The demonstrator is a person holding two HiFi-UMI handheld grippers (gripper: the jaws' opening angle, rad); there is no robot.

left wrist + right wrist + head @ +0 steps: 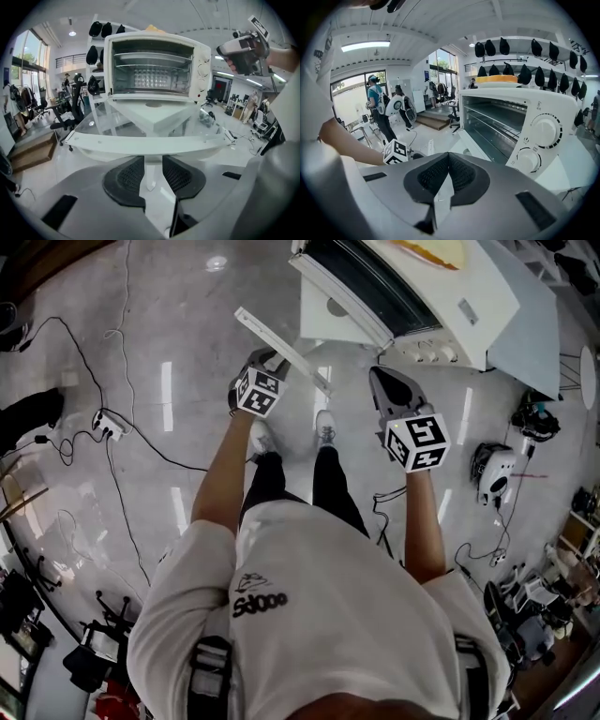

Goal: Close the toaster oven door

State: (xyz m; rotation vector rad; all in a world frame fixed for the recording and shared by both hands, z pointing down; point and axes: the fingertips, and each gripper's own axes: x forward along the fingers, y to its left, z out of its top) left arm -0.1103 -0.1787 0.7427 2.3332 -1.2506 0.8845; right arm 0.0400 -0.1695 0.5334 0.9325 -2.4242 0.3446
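The white toaster oven (450,301) stands on a white pedestal table, and its glass door (140,125) is folded down flat towards me. The door's white handle bar (281,348) (145,143) runs crosswise just past my left gripper's tips. My left gripper (272,360) (153,158) is open; its pads do not touch the bar. My right gripper (380,379) (449,157) hangs in the air right of the door, level with the oven's dials (543,131). It is shut, with nothing in it. The left gripper view also shows it (246,49) at upper right.
A plate with something yellow (436,251) rests on the oven's top. Cables and a power strip (108,425) lie on the glossy floor at left, and a small machine (497,470) at right. Shelves of dark caps (525,51) stand behind the oven. People (375,103) stand far off.
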